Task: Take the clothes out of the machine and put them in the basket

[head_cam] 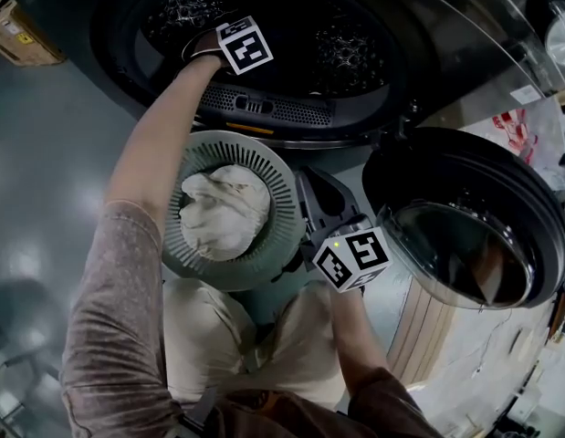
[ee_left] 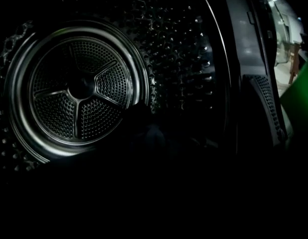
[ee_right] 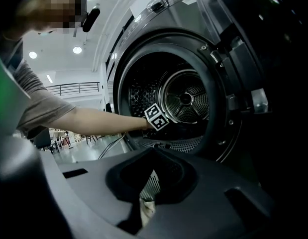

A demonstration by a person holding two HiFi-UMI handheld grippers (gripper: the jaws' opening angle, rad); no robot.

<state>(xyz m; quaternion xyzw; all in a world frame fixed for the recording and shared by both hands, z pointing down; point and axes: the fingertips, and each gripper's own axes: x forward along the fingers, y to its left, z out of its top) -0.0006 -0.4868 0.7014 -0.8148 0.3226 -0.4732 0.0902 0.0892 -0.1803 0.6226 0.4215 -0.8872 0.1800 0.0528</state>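
I am on the reaching step. My left arm goes through the round opening of the dark front-loading machine (head_cam: 264, 108), and my left gripper (head_cam: 244, 44) is inside the perforated steel drum (ee_left: 81, 88) to look for clothes. Its own view is almost black around the jaws, so I cannot tell whether they are apart or together. A dim shape low in the drum may be fabric, but it is too dark to say. The lit walls and round back plate of the drum show no clothes. The round pale green slatted plastic basket (head_cam: 291, 245) stands on the grey floor (head_cam: 45, 172), just in front of the machine and below its opening. A crumpled cream cloth (head_cam: 223, 210) lies in the middle of the basket. It is one soft, folded mound that looks light and limp. My right gripper (ee_right: 152, 179) hangs beside the right rim of the basket. Its jaws are slightly apart and hold nothing, and the basket slats and cloth show through the gap. The round glass door (head_cam: 465, 217) stands swung open to the right. Next, I judge, my left gripper must feel along the drum's lower wall, close on any fabric there, and bring it out over the lip into the basket.
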